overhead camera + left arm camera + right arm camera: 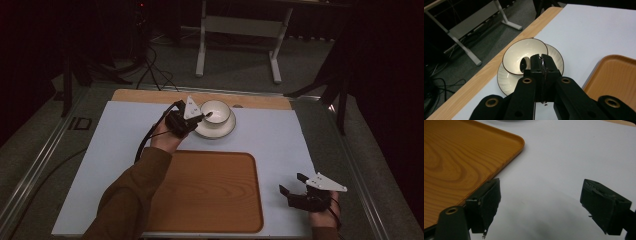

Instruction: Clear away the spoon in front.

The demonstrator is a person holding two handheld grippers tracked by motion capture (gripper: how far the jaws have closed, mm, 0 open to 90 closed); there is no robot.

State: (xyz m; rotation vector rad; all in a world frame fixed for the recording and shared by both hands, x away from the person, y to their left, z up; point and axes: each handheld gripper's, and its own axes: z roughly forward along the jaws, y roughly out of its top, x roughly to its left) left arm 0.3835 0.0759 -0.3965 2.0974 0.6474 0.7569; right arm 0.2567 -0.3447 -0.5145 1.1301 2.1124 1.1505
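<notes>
the left gripper [541, 60] had its two black jaws pressed together on the near rim of a cream bowl [520, 52] with a dark edge. the bowl sat tilted on a ribbed cream saucer [505, 81], its inside turned toward the camera. both stood on the white mat [589, 30] near the desk's far wooden edge [486, 75]. a corner of the wooden tray [616, 75] lay to the right, apart from the saucer.

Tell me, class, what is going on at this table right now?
A person works with two hand-held grippers. The left gripper is shut on the rim of a cream bowl that sits tilted on a saucer at the table's far edge. The right gripper rests open beside the empty wooden tray.
</notes>
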